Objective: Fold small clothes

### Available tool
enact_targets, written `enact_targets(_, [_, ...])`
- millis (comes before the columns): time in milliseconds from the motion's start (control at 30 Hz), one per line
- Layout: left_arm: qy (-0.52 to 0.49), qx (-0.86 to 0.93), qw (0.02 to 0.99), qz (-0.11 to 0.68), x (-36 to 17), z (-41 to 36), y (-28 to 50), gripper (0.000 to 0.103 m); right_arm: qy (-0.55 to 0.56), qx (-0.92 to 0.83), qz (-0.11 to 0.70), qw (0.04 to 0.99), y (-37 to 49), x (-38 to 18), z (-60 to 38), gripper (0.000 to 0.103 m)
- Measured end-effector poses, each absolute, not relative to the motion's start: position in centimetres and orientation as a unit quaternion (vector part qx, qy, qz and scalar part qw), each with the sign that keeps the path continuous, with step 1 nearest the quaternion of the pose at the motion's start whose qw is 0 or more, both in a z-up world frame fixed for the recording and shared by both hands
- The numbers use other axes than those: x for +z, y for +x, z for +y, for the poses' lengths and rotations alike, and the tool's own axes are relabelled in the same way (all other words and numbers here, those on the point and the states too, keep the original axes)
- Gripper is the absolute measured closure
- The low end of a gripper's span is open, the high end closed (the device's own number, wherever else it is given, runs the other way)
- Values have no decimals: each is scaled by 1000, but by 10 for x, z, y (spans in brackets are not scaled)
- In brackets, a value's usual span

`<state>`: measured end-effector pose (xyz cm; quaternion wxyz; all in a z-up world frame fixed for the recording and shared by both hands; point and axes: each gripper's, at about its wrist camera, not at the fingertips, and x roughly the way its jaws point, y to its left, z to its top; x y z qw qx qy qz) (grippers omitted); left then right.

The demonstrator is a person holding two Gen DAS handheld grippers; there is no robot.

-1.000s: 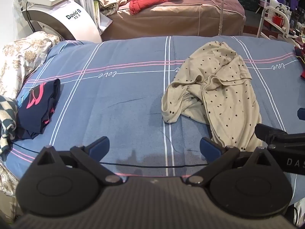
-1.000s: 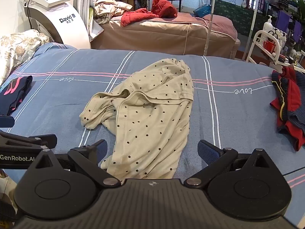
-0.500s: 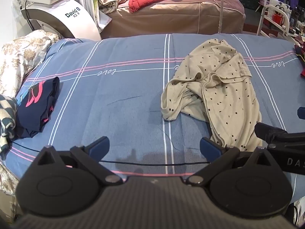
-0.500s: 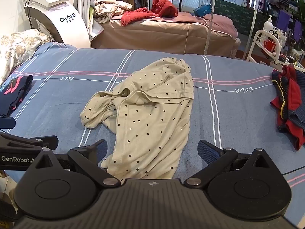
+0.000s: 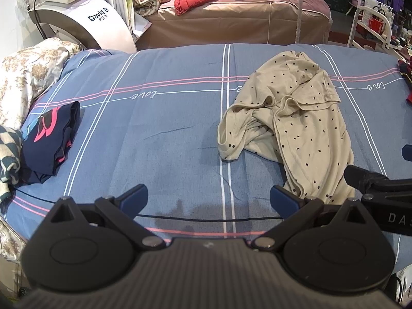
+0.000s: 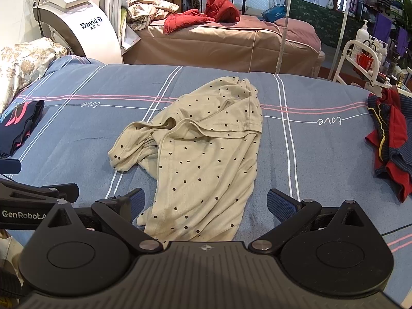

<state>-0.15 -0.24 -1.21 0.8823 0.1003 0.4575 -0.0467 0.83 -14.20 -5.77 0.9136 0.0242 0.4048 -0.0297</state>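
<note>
A crumpled beige garment with black dots (image 5: 296, 126) lies on the blue striped bed cover (image 5: 159, 134); it also shows in the right wrist view (image 6: 203, 154). My left gripper (image 5: 208, 198) is open and empty, above the bed's near edge, left of the garment's hem. My right gripper (image 6: 206, 203) is open and empty, with the garment's near hem between its blue fingertips (image 6: 280, 203). The right gripper's body shows at the right edge of the left wrist view (image 5: 381, 188).
A folded navy garment with pink print (image 5: 51, 139) lies at the bed's left side. A red and navy striped pile (image 6: 391, 141) lies at the right. A white machine (image 5: 85, 20), a brown massage bed (image 6: 226, 41) and a white trolley (image 6: 365, 61) stand behind.
Both grippers have drifted slightly forward toward the beige garment. Both stay open. The garment has not moved.
</note>
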Motion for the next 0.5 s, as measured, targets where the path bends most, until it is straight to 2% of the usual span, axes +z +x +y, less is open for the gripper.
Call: enact_targets(500, [92, -37, 879, 466, -10, 5, 2, 0, 24, -30, 406, 913, 7, -60, -143, 0])
